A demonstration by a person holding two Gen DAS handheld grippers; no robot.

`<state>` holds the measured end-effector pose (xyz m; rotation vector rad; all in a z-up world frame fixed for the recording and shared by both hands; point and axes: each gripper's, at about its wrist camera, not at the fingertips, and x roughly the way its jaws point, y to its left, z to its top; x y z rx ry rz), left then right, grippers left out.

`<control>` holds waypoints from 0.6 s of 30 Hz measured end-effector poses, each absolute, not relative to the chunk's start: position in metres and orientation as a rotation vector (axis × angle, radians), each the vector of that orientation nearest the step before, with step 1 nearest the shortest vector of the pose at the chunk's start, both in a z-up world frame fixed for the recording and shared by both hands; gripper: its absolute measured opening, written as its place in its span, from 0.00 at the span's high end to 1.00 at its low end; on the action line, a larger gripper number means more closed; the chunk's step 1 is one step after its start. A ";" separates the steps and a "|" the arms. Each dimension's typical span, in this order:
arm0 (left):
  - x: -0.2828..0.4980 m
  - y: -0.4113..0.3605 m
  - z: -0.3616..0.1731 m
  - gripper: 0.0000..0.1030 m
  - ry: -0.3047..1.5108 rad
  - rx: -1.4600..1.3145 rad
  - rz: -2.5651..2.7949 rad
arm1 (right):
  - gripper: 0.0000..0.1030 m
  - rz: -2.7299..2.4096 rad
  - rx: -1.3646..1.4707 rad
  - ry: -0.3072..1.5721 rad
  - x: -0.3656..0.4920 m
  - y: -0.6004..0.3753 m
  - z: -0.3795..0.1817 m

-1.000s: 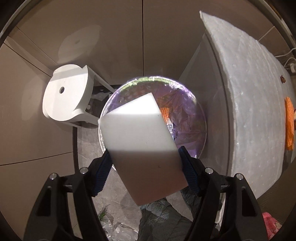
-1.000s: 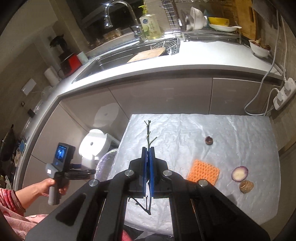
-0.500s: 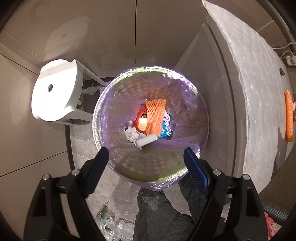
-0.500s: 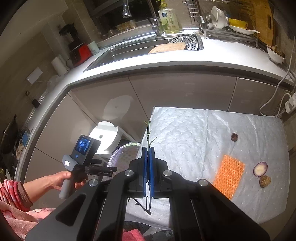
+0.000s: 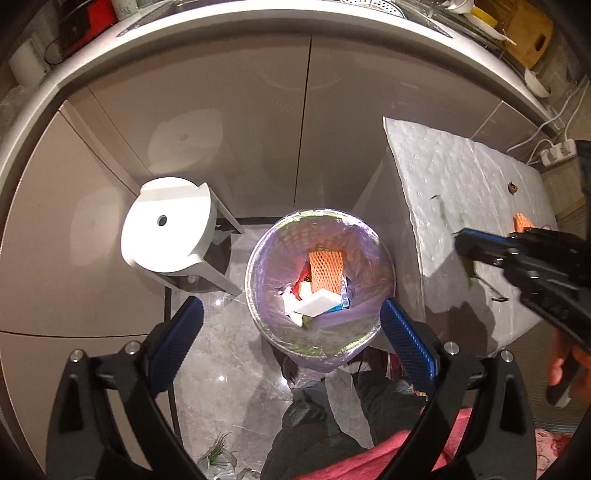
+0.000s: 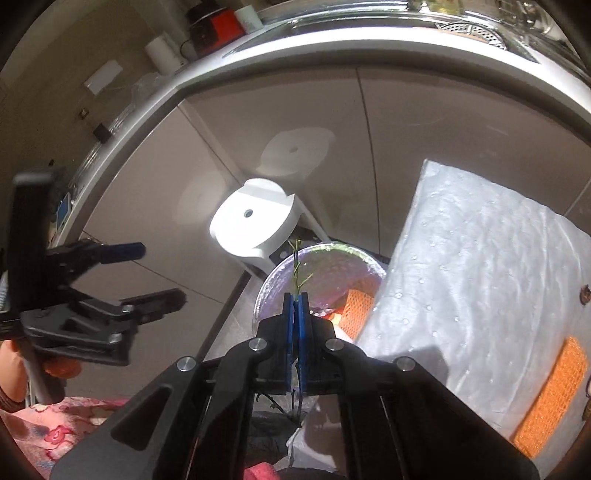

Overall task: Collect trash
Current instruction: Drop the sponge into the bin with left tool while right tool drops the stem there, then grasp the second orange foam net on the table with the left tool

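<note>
White block [image 5: 317,302]: dropped, now lies in the bin [image 5: 258,254].
Left tool [image 5: 291,330]: just opened wide, empty.
Right tool [image 6: 295,308]: shut on the twig [image 6: 295,273], now beside the bin.

R tool [image 6: 295,306] (clamped) on twig [image 6: 295,273]

We find a home kitchen. A white counter [image 6: 369,55] curves along the top of both views, with plain beige cabinet doors [image 5: 258,110] below it. At its far right edge sit a sink strainer [image 6: 469,31] and a dish rack [image 5: 480,14]; at its left edge, a red appliance [image 6: 218,24]. A lined waste bin [image 5: 258,317] and white stool [image 5: 166,225] stand on the tiled floor [image 5: 221,350].
</note>
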<state>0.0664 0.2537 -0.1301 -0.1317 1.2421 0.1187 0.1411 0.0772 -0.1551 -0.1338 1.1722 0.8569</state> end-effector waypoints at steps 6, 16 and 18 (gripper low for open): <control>0.045 0.263 -0.104 0.08 1.201 -0.153 0.175 | 0.94 0.869 -0.205 1.249 0.139 0.120 -0.197; 0.028 0.267 -0.086 0.08 1.158 -0.155 0.208 | 0.91 0.869 -0.331 1.312 0.130 0.161 -0.246; 0.026 0.267 -0.084 0.08 1.153 -0.152 0.211 | 0.75 0.860 -0.329 1.300 0.130 0.161 -0.244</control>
